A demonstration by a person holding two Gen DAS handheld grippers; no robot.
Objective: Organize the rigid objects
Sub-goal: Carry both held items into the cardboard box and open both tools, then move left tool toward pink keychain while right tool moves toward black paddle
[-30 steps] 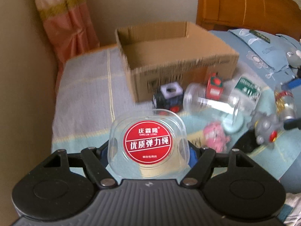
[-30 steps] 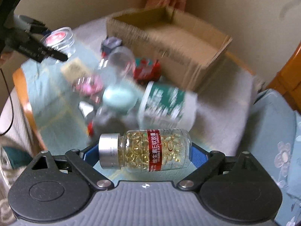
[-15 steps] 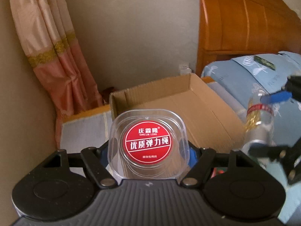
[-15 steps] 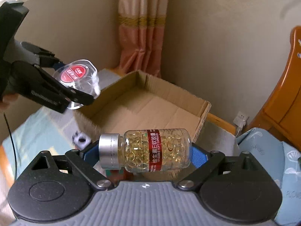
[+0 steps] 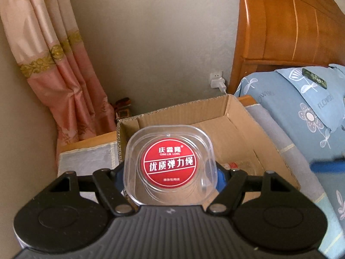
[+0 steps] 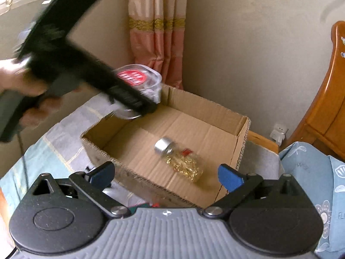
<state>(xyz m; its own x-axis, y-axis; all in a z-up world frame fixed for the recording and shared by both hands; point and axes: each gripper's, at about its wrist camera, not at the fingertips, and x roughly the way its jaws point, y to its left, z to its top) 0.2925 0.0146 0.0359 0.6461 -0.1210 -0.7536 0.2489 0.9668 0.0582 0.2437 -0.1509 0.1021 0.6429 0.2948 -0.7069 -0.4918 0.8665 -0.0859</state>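
Capsule bottle [image 6: 180, 160] lies in your cardboard box [image 6: 241, 142]; right gripper [image 6: 166, 176] opening, empty; left gripper [image 5: 169, 172] clamps the clear tub [image 5: 169, 165] overhead.

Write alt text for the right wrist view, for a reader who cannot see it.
The right gripper, jaws opening with nothing between them, hangs over an open cardboard box where a silver-capped capsule bottle lies on its side. At upper left, a blurred left gripper holds a clear container with a red label over the box's far corner.
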